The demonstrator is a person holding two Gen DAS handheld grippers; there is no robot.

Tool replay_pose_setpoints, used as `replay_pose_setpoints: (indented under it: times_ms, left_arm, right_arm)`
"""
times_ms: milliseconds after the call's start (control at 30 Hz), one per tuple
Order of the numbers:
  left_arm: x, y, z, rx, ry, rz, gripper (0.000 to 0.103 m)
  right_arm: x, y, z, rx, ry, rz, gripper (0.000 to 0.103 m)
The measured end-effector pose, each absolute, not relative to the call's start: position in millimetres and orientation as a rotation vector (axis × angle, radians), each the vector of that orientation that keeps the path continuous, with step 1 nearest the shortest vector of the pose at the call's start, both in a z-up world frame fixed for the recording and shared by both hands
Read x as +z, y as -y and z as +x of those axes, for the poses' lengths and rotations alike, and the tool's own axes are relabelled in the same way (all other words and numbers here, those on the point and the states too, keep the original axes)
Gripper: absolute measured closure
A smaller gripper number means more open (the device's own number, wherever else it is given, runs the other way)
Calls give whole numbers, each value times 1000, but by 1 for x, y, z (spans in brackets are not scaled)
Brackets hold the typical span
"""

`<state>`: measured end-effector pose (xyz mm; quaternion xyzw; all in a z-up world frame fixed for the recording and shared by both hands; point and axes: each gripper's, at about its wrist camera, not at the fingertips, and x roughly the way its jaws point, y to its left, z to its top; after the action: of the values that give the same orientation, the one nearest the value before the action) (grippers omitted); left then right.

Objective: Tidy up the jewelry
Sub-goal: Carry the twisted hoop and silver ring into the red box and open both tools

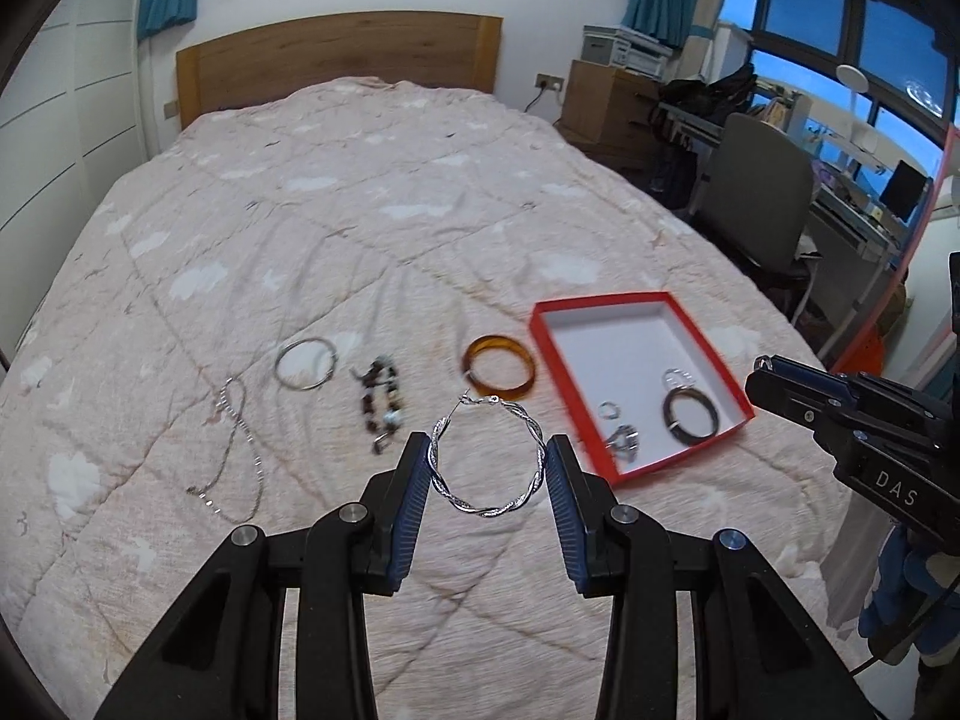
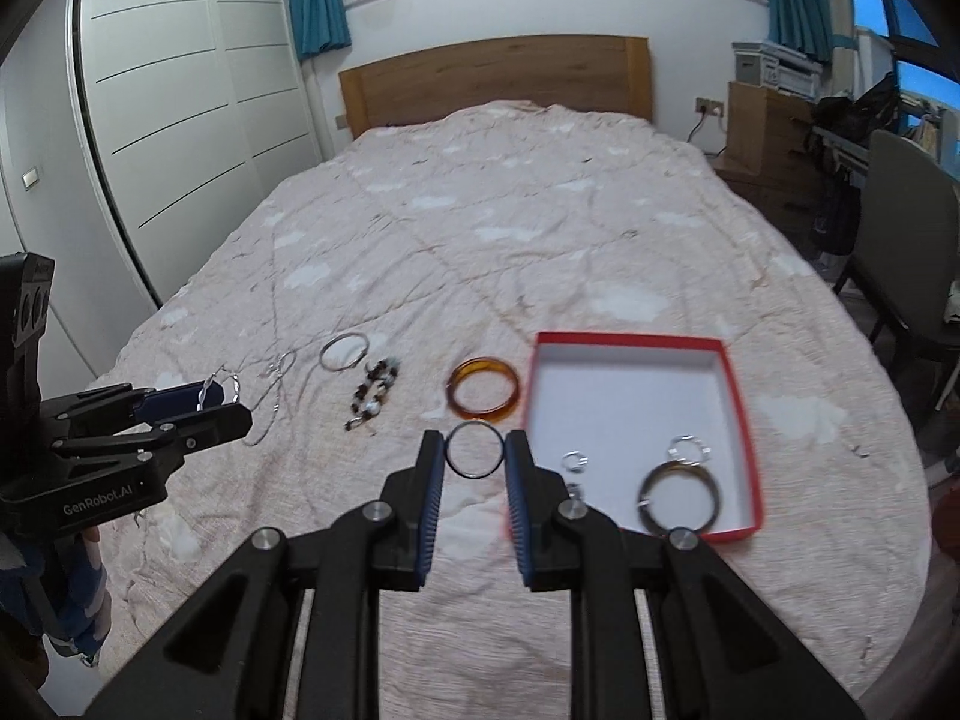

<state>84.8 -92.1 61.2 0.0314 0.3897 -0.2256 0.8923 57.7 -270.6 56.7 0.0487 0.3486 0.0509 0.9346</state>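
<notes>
My left gripper (image 1: 487,456) is shut on a twisted silver hoop (image 1: 487,504), held above the bed. My right gripper (image 2: 475,450) is shut on a thin dark ring (image 2: 451,462) just left of the red box (image 2: 744,420). The box holds a dark bangle (image 2: 651,501), silver rings (image 2: 574,459) and a small clasp piece. On the quilt lie an amber bangle (image 2: 456,405), a beaded bracelet (image 2: 372,396), a silver bangle (image 2: 327,348) and a silver chain (image 1: 240,432). The right gripper shows at the right edge of the left wrist view (image 1: 774,378).
The pink quilted bed (image 2: 540,240) has a wooden headboard (image 2: 492,72). White wardrobe doors (image 2: 168,90) stand at the left. A grey chair (image 2: 906,252) and a wooden drawer unit (image 2: 762,120) stand at the right.
</notes>
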Motion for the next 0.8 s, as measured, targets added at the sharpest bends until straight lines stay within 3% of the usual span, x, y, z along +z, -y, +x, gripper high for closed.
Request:
replay_pose_setpoints:
  times_ms: [333,800]
  left_arm:
    - [52,176,122,-547,-845,125,64]
    - [-32,278,235,-595,-988,179,64]
  right_arm:
    - [47,350,83,16,-732,118,84]
    - [-28,426,205,16,-862,124,84]
